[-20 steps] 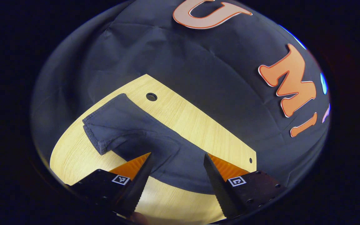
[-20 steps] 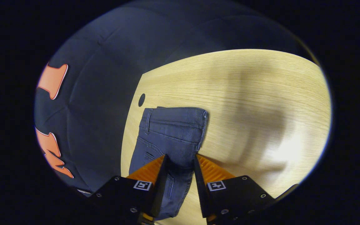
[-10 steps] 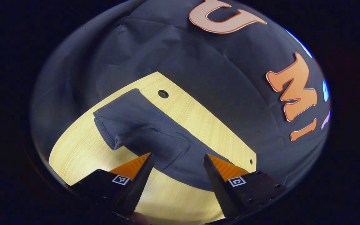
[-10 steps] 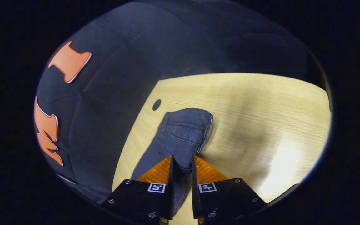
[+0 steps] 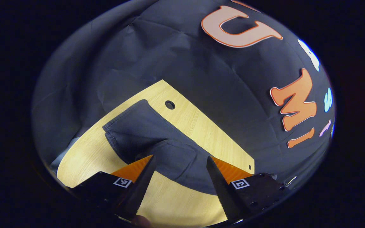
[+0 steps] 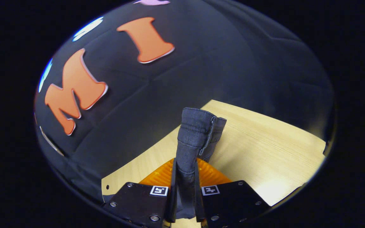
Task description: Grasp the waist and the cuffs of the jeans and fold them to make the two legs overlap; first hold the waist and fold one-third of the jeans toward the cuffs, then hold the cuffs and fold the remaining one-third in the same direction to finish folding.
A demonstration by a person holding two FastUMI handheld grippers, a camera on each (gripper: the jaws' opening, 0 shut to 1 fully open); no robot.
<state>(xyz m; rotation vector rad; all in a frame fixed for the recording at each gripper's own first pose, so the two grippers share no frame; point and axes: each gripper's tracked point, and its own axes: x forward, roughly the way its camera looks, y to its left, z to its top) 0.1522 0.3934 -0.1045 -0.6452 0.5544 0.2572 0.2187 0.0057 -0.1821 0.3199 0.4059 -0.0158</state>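
Dark blue jeans (image 5: 157, 142) lie along the back edge of the wooden table (image 5: 84, 158) in the left gripper view, cuffs toward the far left, with a raised fold near the middle. My left gripper (image 5: 179, 161) is open just above the cloth, holding nothing. In the right gripper view the waist of the jeans (image 6: 195, 136) stands up bunched between the fingers. My right gripper (image 6: 185, 164) is shut on that waist, lifted off the table.
The table (image 6: 265, 158) has a round cable hole (image 5: 169, 104) close to the jeans and a small hole (image 5: 249, 167) at its back right edge. The booth's black cloth wall rises right behind the table's edge.
The right gripper has lifted and tilted upward with the waist, bunching it upright. A fold has risen in the jeans before the left gripper, which stayed open and shifted slightly.
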